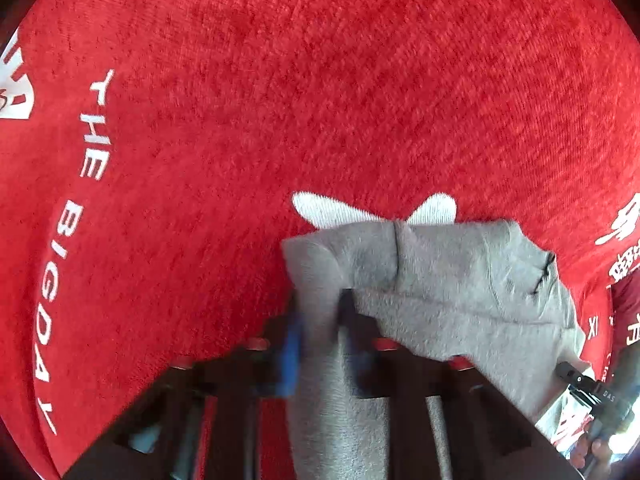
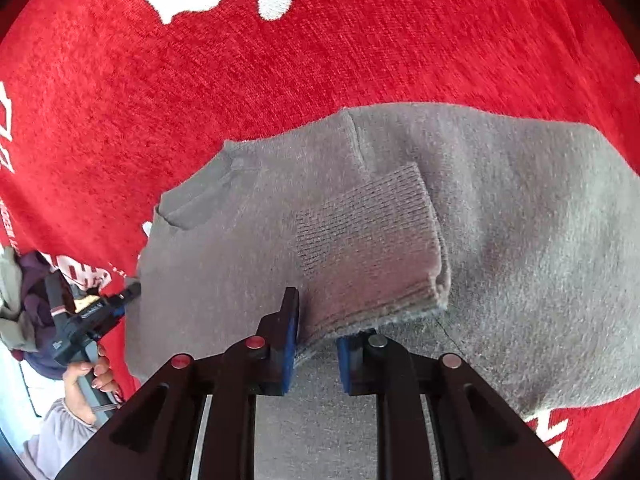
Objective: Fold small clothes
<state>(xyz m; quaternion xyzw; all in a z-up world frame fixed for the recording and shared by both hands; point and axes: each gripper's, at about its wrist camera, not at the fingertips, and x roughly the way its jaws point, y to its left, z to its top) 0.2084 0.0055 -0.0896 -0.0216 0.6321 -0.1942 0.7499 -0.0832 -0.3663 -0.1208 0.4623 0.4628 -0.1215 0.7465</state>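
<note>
Grey knit sweater (image 2: 500, 220) lies on a red cloth (image 2: 400, 40) with white print, body spread flat, ribbed sleeve cuff (image 2: 368, 240) folded over onto the torso. Right gripper (image 2: 316, 344) comes in low, pointing along the sweater; its blue-padded fingers (image 2: 290, 344) are clamped on the cuff's edge, fabric running down between them. Left gripper (image 1: 320, 320) sits at the sweater's other end, jaws pinched on a strip of grey knit that passes between the two fingers and back toward the camera; this view is motion-blurred, but the blue pad (image 1: 292, 344) is visible on the left finger. From the right wrist view, the left gripper's black body shows at far left with a hand (image 2: 86, 380) wrapped around its handle, light sleeve at the wrist, tip touching the sweater's edge. From the left wrist view, the right gripper's body appears at lower right with fingertips (image 1: 596, 450) on the grip; white lettering on it is too small to read. Red cloth text reads "THE BIG DAY" (image 1: 76, 248) down the left side; other white marks, including "XI" (image 1: 593, 327), are partial. A dark stitched mark (image 1: 542, 274) sits on the sweater near its right edge.
</note>
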